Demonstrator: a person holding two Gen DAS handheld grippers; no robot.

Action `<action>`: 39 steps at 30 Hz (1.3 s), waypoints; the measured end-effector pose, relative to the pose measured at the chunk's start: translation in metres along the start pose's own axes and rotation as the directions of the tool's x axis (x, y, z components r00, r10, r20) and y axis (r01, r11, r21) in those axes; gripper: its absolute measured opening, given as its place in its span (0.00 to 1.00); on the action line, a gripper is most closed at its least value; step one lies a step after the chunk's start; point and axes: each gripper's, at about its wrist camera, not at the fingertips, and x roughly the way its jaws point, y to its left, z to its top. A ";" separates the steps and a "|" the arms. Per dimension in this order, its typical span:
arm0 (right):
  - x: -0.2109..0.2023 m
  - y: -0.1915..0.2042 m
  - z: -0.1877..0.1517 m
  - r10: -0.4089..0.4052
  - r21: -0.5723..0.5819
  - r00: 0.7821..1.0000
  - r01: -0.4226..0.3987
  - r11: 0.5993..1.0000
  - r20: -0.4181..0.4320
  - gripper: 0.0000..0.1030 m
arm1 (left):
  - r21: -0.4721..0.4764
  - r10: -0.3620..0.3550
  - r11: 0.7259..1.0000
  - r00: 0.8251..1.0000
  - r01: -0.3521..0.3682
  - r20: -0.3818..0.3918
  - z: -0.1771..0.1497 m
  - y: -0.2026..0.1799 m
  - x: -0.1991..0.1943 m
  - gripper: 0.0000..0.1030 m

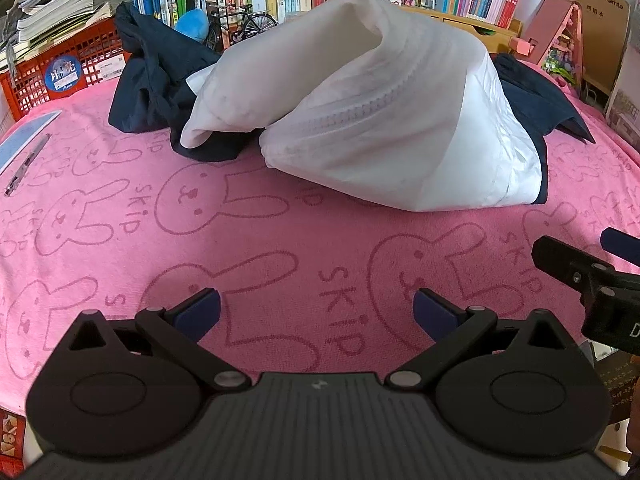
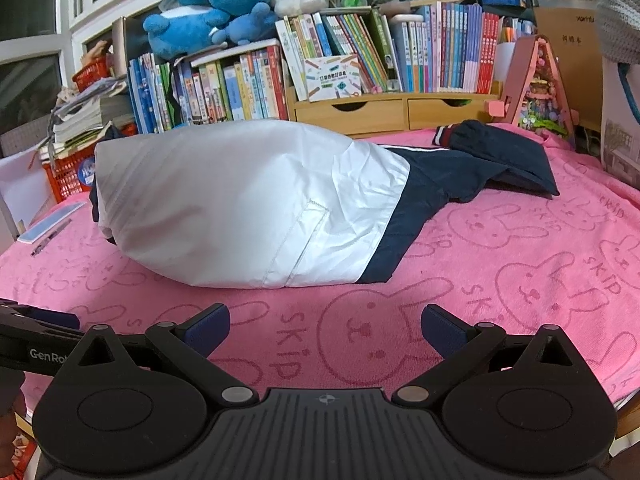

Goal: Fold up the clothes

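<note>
Jacket [image 2: 248, 200], white and navy, bunched mid-towel [image 1: 280, 240], far of both grippers; thin, slick, light shell, likely to slide; best pinched at near hem or zipper edge; left gripper [image 1: 316, 312] and right gripper [image 2: 326, 326] spread wide, empty.

"SKIP" is repeating beside rabbits across the pink towel [image 2: 500, 248]; "GenRo" is showing on the left tongs [image 2: 24, 344] near its left edge.

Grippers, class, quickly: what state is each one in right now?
Left gripper: open, holding nothing, above the pink towel.
Right gripper: open, holding nothing, short of the jacket.
</note>
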 end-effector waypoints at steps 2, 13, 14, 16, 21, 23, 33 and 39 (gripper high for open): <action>0.002 0.000 -0.001 -0.002 -0.001 1.000 0.002 1.000 -0.005 1.00 | -0.001 0.002 1.000 1.000 -0.002 -0.001 0.000 0.000 0.000 1.00; 0.039 0.036 0.016 -0.019 -0.281 0.998 0.034 0.959 0.054 1.00 | -0.019 0.033 0.999 0.999 -0.034 -0.009 0.003 0.008 0.003 1.00; 0.047 0.041 0.020 -0.018 -0.328 0.998 0.037 0.944 0.061 1.00 | -0.024 0.031 0.999 1.000 -0.031 -0.005 0.004 0.010 0.002 1.00; 0.062 0.049 0.030 -0.039 -0.408 0.996 0.069 0.910 0.081 1.00 | -0.022 0.038 0.999 0.999 -0.038 0.003 0.006 0.013 0.000 1.00; 0.080 0.051 0.081 -0.025 -0.458 0.974 0.129 0.880 0.226 1.00 | 0.014 0.078 0.997 0.997 -0.079 0.013 0.014 0.020 0.004 1.00; 0.093 0.047 0.111 -0.044 -0.445 0.970 0.149 0.883 0.238 1.00 | 0.055 0.097 0.993 0.994 -0.100 0.049 0.024 0.021 0.008 1.00; 0.055 -0.006 0.111 0.016 -0.369 0.984 0.051 0.928 0.176 1.00 | 0.181 0.129 0.970 0.976 -0.161 0.175 0.114 0.009 0.056 1.00; 0.062 0.015 0.071 0.080 -0.538 0.996 -0.088 0.839 -0.038 1.00 | 0.115 0.187 0.969 0.951 -0.220 0.246 0.190 0.017 0.064 1.00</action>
